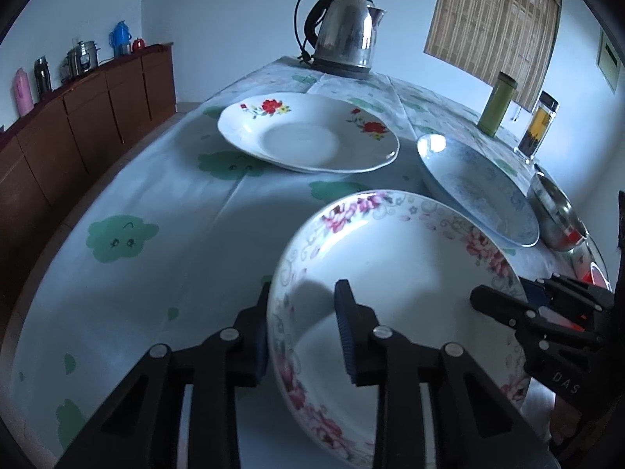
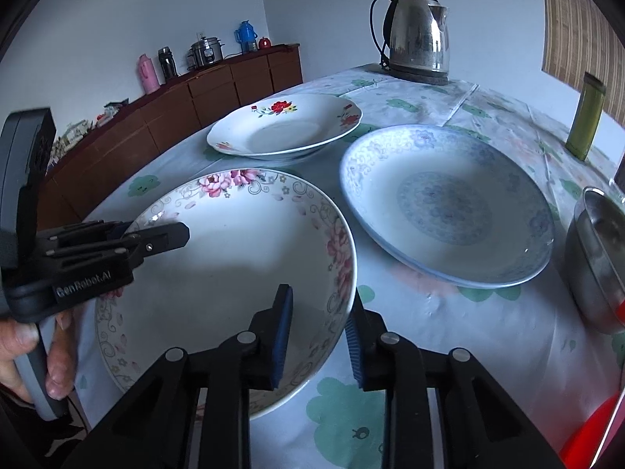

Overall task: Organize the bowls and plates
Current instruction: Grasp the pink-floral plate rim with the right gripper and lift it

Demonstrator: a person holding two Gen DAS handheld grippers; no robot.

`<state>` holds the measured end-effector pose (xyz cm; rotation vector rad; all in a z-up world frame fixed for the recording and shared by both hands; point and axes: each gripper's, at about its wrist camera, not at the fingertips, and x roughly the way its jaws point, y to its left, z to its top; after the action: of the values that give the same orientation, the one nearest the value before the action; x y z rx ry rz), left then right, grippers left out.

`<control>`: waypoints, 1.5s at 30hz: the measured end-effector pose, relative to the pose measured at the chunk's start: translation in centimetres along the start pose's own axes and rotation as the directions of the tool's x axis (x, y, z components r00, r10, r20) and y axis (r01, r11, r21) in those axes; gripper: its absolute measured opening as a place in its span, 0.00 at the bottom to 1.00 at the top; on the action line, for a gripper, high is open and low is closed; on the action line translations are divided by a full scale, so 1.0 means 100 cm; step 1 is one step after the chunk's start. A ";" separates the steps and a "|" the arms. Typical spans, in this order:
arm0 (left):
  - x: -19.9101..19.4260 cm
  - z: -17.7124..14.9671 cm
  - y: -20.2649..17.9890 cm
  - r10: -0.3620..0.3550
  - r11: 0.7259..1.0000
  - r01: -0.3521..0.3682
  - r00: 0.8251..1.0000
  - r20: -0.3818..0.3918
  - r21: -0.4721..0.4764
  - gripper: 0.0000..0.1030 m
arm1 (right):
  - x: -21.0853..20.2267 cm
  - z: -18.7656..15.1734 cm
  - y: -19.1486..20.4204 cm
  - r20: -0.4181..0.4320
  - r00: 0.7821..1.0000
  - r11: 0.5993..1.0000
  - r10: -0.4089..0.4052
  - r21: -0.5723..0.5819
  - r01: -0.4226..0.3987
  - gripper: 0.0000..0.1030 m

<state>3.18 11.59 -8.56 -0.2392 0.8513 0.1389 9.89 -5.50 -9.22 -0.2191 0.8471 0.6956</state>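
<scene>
A deep white plate with pink flowers (image 1: 410,265) (image 2: 234,265) rests on the tablecloth nearest to me. My left gripper (image 1: 304,289) straddles its left rim: the outer pad lies against the rim, while the inner pad stands off the wall with a gap showing. My right gripper (image 2: 318,301) straddles the opposite rim the same way, open. Each gripper also shows in the other view, the left gripper (image 2: 164,234) and the right gripper (image 1: 504,301). Beyond lie a red-flowered plate (image 1: 308,136) (image 2: 285,125) and a blue-patterned plate (image 1: 476,191) (image 2: 445,203).
A steel bowl (image 1: 558,215) (image 2: 597,254) sits right of the blue plate. A kettle (image 1: 343,35) (image 2: 418,35) stands at the far edge, with a green canister (image 1: 498,103) (image 2: 586,117) and a glass bottle (image 1: 537,125) at far right. A person's hand (image 2: 23,336) holds the left gripper. A wooden sideboard (image 1: 78,117) lines the left wall.
</scene>
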 end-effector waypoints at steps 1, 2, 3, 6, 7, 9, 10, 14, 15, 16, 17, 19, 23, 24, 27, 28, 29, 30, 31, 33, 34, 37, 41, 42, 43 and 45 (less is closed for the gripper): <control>0.000 0.001 0.001 -0.004 1.000 0.004 1.000 -0.002 0.000 0.28 | 0.000 0.000 -0.001 0.000 1.000 1.000 -0.005 -0.004 0.005 0.27; 0.001 0.001 0.001 -0.005 1.000 0.005 1.000 -0.003 0.003 0.29 | 0.000 0.000 0.000 0.000 1.000 1.000 -0.012 -0.009 0.012 0.27; 0.001 0.001 0.000 -0.001 1.000 0.001 1.000 -0.003 0.015 0.30 | 0.000 0.000 0.000 0.000 1.000 1.000 -0.016 -0.012 0.016 0.27; 0.001 0.001 -0.004 0.019 0.999 -0.019 1.000 0.002 0.030 0.31 | 0.001 0.000 0.000 -0.002 1.000 1.000 -0.008 -0.010 0.008 0.27; 0.001 0.001 -0.005 0.018 0.999 -0.018 1.000 0.003 0.030 0.31 | 0.001 0.000 0.000 -0.002 1.000 1.000 -0.004 -0.009 0.004 0.28; 0.001 0.001 -0.004 0.016 1.000 -0.016 1.000 0.005 0.025 0.31 | 0.001 0.001 -0.001 -0.002 1.000 1.000 0.000 -0.010 0.000 0.28; 0.000 0.000 -0.004 0.024 0.999 -0.024 1.000 0.012 0.025 0.31 | 0.001 0.001 -0.001 -0.002 1.000 1.000 0.002 -0.013 -0.002 0.28; -0.007 0.000 -0.003 0.048 0.999 -0.048 0.997 0.058 0.007 0.31 | 0.000 0.001 0.004 0.015 1.000 0.999 0.008 -0.041 -0.007 0.27; -0.008 0.001 -0.002 0.051 0.999 -0.051 0.997 0.061 0.001 0.31 | -0.001 0.002 0.006 0.025 1.000 0.999 0.005 -0.052 -0.003 0.27; -0.009 0.002 -0.001 0.054 0.999 -0.054 0.996 0.066 -0.004 0.31 | -0.002 0.003 0.007 0.031 1.000 0.998 0.005 -0.057 -0.003 0.27; -0.010 0.002 -0.001 0.061 0.998 -0.060 0.995 0.074 -0.005 0.31 | -0.001 0.005 0.007 0.033 0.999 0.998 0.009 -0.057 -0.008 0.27; -0.012 0.003 0.001 0.064 0.998 -0.063 0.994 0.084 -0.019 0.31 | 0.000 0.010 0.007 0.036 0.999 0.998 0.018 -0.066 -0.016 0.27; -0.021 0.008 0.004 0.068 0.997 -0.062 0.991 0.117 -0.051 0.31 | -0.004 0.023 0.011 0.058 0.998 0.995 0.015 -0.102 -0.010 0.27; -0.024 0.010 0.005 0.070 0.996 -0.063 0.989 0.128 -0.058 0.31 | -0.007 0.027 0.013 0.069 0.998 0.993 0.012 -0.116 -0.004 0.27; -0.030 0.015 0.010 0.078 0.994 -0.066 0.986 0.149 -0.084 0.31 | -0.011 0.041 0.018 0.094 0.996 0.989 0.013 -0.145 0.001 0.27; -0.031 0.017 0.013 0.085 0.993 -0.071 0.985 0.154 -0.094 0.31 | -0.012 0.045 0.020 0.099 0.995 0.988 0.013 -0.153 0.002 0.27; -0.033 0.018 0.014 0.092 0.992 -0.076 0.983 0.158 -0.102 0.31 | -0.011 0.050 0.021 0.103 0.995 0.987 0.013 -0.163 0.004 0.27; -0.033 0.019 0.016 0.100 0.991 -0.082 0.982 0.163 -0.109 0.31 | -0.010 0.054 0.023 0.106 0.994 0.985 0.020 -0.170 -0.002 0.27; -0.034 0.021 0.017 0.106 0.989 -0.088 0.980 0.166 -0.115 0.31 | -0.009 0.058 0.024 0.109 0.994 0.985 0.032 -0.170 -0.013 0.27; -0.034 0.024 0.021 0.114 0.987 -0.093 0.979 0.171 -0.129 0.31 | -0.007 0.063 0.025 0.123 0.991 0.984 0.047 -0.174 -0.025 0.27; -0.034 0.025 0.022 0.121 0.986 -0.099 0.977 0.174 -0.131 0.31 | -0.006 0.064 0.025 0.131 0.990 0.984 0.049 -0.174 -0.026 0.26; -0.034 0.029 0.020 0.128 0.985 -0.105 0.975 0.182 -0.134 0.31 | -0.005 0.063 0.023 0.136 0.989 0.987 0.059 -0.157 -0.038 0.25; -0.033 0.038 0.014 0.131 0.986 -0.108 0.973 0.192 -0.128 0.31 | -0.009 0.063 0.018 0.164 0.986 0.990 0.039 -0.139 -0.016 0.25; -0.033 0.040 0.011 0.130 0.987 -0.107 0.972 0.194 -0.123 0.31 | -0.010 0.063 0.016 0.169 0.985 0.991 0.035 -0.132 -0.013 0.25; -0.032 0.042 0.009 0.127 0.987 -0.105 0.972 0.196 -0.118 0.31 | -0.012 0.063 0.014 0.179 0.984 0.992 0.025 -0.128 -0.002 0.25; -0.032 0.047 0.004 0.126 0.989 -0.105 0.970 0.208 -0.105 0.31 | -0.015 0.064 0.009 0.195 0.981 0.994 0.013 -0.113 0.010 0.25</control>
<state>4.45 13.10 -3.18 -0.2575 0.6448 0.3089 12.49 -2.73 -3.80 -0.2472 0.6206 0.7544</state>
